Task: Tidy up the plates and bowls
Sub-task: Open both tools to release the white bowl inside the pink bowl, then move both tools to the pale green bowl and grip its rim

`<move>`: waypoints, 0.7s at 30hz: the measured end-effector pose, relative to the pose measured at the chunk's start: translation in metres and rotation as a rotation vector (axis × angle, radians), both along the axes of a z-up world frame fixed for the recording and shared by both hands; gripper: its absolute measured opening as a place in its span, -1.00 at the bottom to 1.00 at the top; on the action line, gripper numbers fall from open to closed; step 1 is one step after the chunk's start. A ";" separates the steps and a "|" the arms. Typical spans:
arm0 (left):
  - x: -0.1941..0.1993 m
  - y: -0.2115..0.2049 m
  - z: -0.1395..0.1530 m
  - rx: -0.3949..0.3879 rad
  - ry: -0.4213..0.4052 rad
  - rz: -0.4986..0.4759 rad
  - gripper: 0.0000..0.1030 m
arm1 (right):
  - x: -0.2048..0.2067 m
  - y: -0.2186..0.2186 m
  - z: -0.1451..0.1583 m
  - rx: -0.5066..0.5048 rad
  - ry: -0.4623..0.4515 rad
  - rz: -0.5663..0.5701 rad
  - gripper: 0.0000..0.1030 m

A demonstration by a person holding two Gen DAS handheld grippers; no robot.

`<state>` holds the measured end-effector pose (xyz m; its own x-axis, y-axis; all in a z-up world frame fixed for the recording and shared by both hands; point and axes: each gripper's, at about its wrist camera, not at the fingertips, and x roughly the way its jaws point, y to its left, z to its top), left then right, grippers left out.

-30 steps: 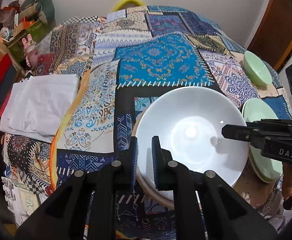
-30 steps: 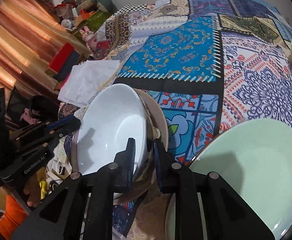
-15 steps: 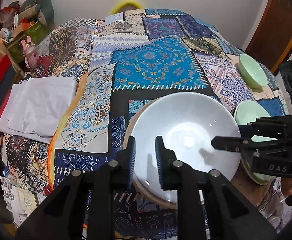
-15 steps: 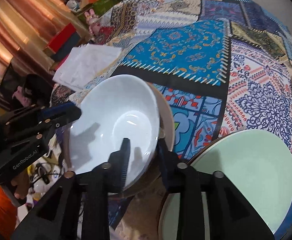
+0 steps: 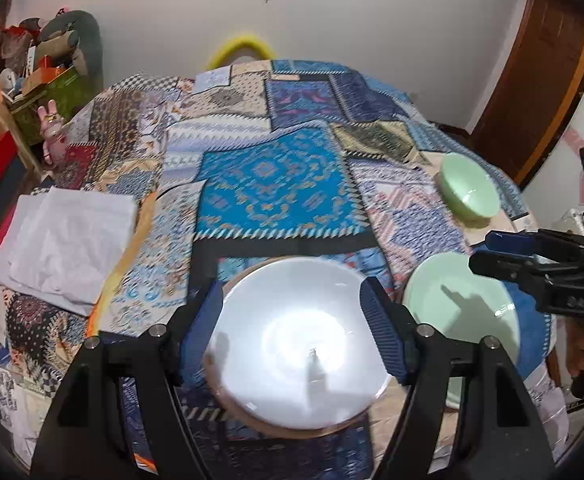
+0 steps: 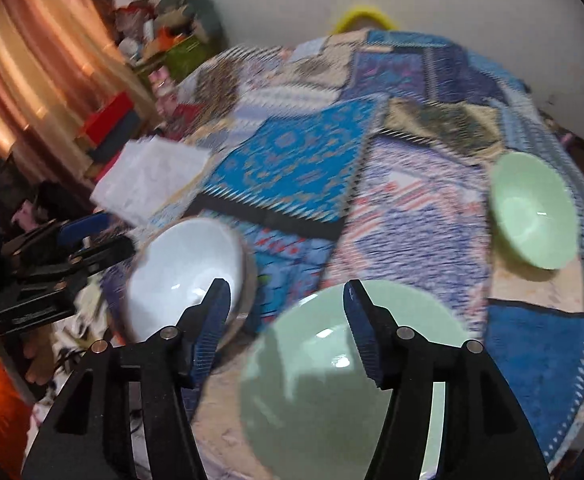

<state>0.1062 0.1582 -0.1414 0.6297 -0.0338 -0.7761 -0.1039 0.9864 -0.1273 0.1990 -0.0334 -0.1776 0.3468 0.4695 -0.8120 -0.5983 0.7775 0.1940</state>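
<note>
White bowl (image 5: 296, 344) on tan plate (image 5: 308, 428), left gripper (image 5: 292, 308) fingers spread, right gripper (image 6: 286, 316) fingers spread above green plate (image 6: 332, 392)

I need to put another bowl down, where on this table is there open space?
The widest free patch is the middle of the patchwork cloth, between the folded white cloth on the left and the small green bowl on the right. The near edge is crowded: the white bowl and the large green bowl sit side by side.
</note>
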 end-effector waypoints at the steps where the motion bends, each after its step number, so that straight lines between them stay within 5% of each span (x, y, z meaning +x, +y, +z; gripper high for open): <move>1: 0.002 -0.005 0.003 0.000 -0.006 -0.004 0.39 | 0.003 -0.008 0.001 -0.001 -0.013 -0.019 0.08; 6: 0.018 -0.024 0.012 0.016 -0.040 -0.008 0.68 | 0.026 -0.058 0.007 0.011 -0.035 -0.154 0.08; 21: 0.115 -0.088 -0.006 -0.019 0.062 -0.096 0.74 | 0.113 -0.180 -0.009 0.007 -0.071 -0.499 0.08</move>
